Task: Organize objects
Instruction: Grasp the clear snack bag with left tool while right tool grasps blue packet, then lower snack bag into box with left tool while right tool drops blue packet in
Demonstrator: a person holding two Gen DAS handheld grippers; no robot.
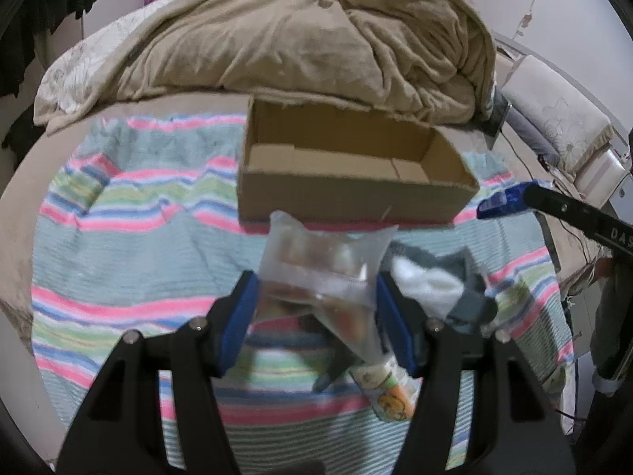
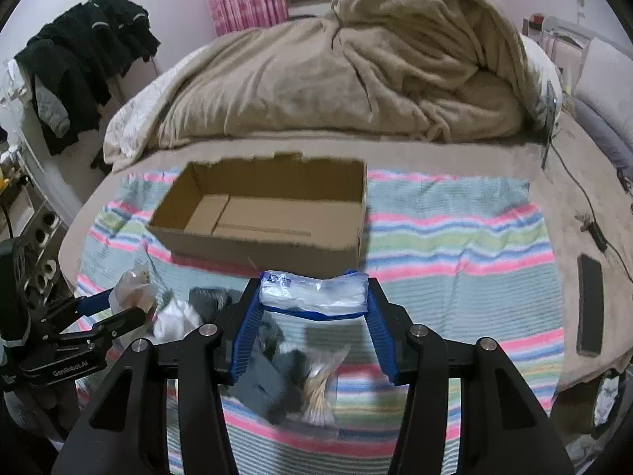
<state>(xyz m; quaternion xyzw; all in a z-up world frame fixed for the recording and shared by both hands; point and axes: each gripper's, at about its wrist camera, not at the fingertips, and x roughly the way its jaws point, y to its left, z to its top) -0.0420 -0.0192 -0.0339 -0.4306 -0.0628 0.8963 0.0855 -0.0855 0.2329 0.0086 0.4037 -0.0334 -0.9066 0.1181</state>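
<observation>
On the bed, a striped towel (image 2: 455, 237) is spread flat, and on it sits an open cardboard box (image 2: 261, 213), empty inside, at about eleven o'clock from the right claw and just short of the rumpled tan blanket (image 2: 356, 79) heaped at twelve o'clock. At the far left of the right wrist view, dark clothes (image 2: 87, 47) hang against the wall at ten o'clock. Low at nine o'clock in that view the left claw (image 2: 118, 308) pinches a clear plastic bag (image 2: 132, 285); in its own camera the left claw (image 1: 316, 308) is clamped on that bag (image 1: 320, 273), both blue pads pressed to its sides, the bag's brownish contents too blurred to name, and the box (image 1: 348, 166) lies straight ahead at twelve o'clock. Just right of it on the towel (image 1: 118, 245) rests a white and grey bundle of cloth (image 1: 435, 285), and a small printed packet (image 1: 389, 392) lies at five o'clock under the bag. In the middle, the right claw (image 2: 312, 301) grips a clear, blue-edged packet (image 2: 312, 293) across its width, held above the towel just in front of the box's near wall. Beneath it lie dark grey items (image 2: 269, 380) and a small bag of pale sticks (image 2: 320, 388). At three o'clock a dark phone (image 2: 589, 304) lies on the bed beside the towel's edge, with a cable (image 2: 573, 182) trailing behind it.
</observation>
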